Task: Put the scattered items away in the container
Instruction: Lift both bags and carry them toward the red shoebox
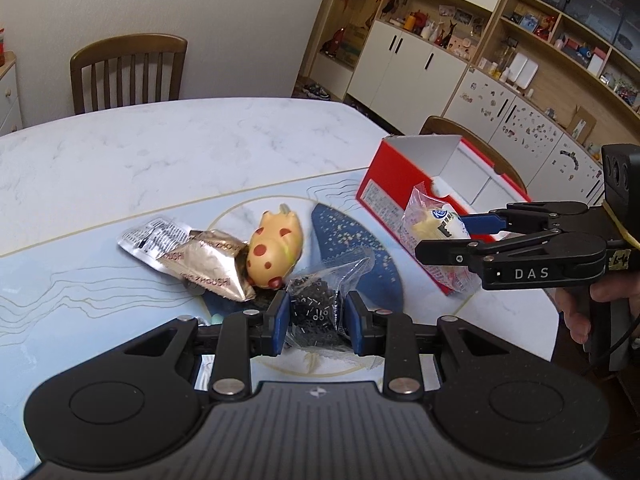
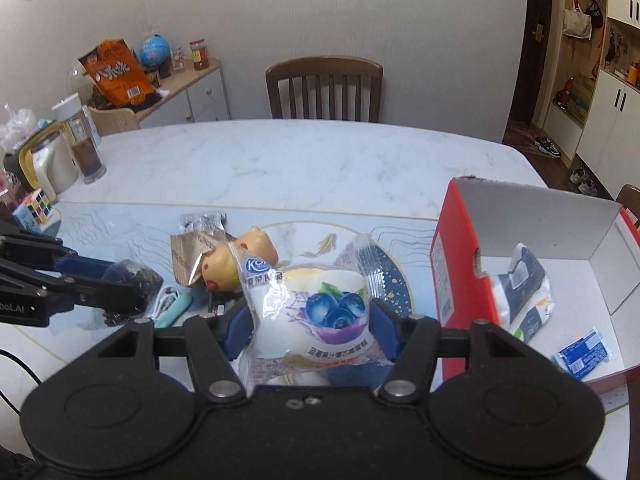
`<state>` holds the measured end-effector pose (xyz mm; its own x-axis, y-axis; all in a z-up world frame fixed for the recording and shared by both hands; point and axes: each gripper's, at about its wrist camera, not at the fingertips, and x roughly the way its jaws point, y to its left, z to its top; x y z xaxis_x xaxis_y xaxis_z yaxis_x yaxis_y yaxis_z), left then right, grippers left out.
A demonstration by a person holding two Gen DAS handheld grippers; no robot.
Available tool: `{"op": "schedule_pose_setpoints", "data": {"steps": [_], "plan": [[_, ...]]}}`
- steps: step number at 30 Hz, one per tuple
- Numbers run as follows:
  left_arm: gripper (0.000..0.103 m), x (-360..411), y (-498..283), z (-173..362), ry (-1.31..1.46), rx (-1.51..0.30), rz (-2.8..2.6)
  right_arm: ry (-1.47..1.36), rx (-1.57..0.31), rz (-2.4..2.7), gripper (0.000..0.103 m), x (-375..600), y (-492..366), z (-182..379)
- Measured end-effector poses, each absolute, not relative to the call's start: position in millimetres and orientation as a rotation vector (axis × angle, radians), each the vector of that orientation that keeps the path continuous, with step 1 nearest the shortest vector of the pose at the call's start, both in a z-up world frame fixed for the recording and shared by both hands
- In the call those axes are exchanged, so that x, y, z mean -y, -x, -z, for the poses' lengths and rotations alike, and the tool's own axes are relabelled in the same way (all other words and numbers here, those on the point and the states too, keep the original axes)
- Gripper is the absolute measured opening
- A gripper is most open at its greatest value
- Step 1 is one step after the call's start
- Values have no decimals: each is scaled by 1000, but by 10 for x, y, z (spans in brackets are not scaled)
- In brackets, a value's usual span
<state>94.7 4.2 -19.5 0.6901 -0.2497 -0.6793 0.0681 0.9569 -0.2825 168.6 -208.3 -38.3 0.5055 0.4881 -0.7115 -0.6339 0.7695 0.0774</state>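
My left gripper (image 1: 316,320) is shut on a clear bag of small black parts (image 1: 320,300), held just above the table mat; it also shows in the right wrist view (image 2: 132,280). My right gripper (image 2: 312,328) is shut on a blueberry bread packet (image 2: 316,316), beside the red box's (image 2: 456,280) left wall; the packet also shows in the left wrist view (image 1: 432,224). On the mat lie a yellow spotted toy (image 1: 272,252), a gold snack packet (image 1: 212,264) and a silver packet (image 1: 156,236). The red box (image 1: 384,188) holds a white-and-navy packet (image 2: 524,292) and a small blue packet (image 2: 584,354).
A teal item with a white cable (image 2: 172,304) lies under my left gripper. A Rubik's cube (image 2: 38,204), bottle (image 2: 82,140) and other clutter stand at the table's far left. Wooden chairs (image 1: 128,72) stand behind the table. Cabinets (image 1: 520,80) line the right wall.
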Motion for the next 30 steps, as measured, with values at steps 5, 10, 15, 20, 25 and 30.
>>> {"op": "schedule_pose_setpoints", "data": {"steps": [5, 10, 15, 20, 25, 30], "plan": [[29, 70, -982, 117, 244, -777, 191, 170, -780, -677, 61, 2219, -1719, 274], [29, 195, -1054, 50, 243, -763, 202, 150, -770, -665, 61, 2388, -1774, 186], [29, 336, -1147, 6, 239, -753, 206, 138, -755, -652, 61, 2594, -1861, 106], [29, 501, -1271, -23, 236, -747, 209, 131, -741, -632, 61, 2811, -1991, 50], [29, 708, -1418, -37, 229, -744, 211, 130, -735, -624, 61, 3016, -2136, 42], [29, 921, -1588, -35, 228, -742, 217, 128, -737, -617, 61, 3214, -2282, 62]]}}
